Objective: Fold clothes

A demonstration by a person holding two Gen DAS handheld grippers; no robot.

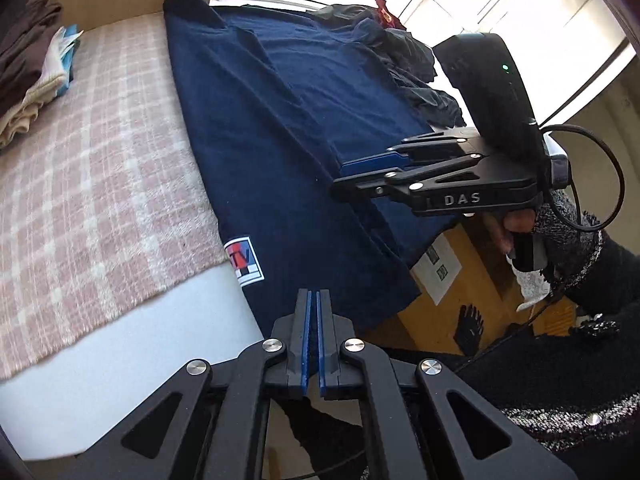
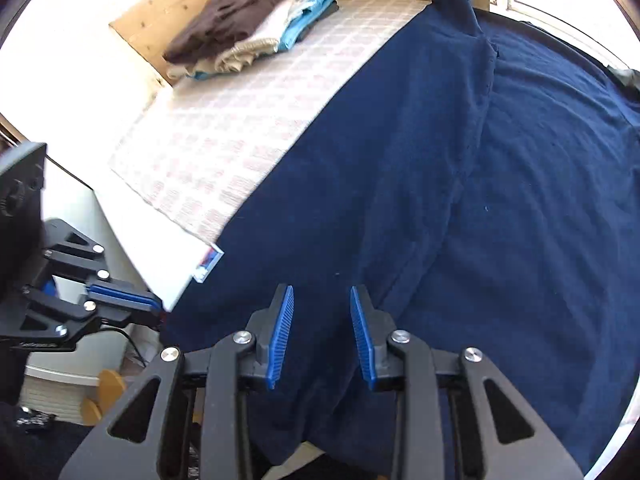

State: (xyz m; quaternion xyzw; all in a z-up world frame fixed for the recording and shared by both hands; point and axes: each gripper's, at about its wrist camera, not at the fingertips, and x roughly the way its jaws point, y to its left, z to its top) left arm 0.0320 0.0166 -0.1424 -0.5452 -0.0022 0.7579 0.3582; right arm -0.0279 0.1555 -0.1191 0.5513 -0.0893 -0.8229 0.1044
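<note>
Left gripper [image 1: 313, 304] fingers nearly shut, empty, at the navy shirt's [image 1: 280, 152] 6 o'clock hem; right gripper [image 2: 322, 312] fingers apart over its folded-in flap; shirt overhangs the bed [image 1: 80, 160], so a shallow pinch risks slippage.

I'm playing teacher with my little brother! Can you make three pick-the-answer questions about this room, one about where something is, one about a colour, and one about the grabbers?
1. Where is the pile of folded clothes?
A. on the floor
B. at the far end of the bed, by the wooden board
C. on top of the shirt

2. What colour is the big shirt spread on the bed?
A. dark blue
B. yellow
C. white

3. How is the right gripper?
A. shut
B. open
C. squeezing a sock

Answers:
1 B, the pile sits past the checked blanket.
2 A, it looks navy in both views.
3 B, a wide gap shows between its blue pads.
</note>
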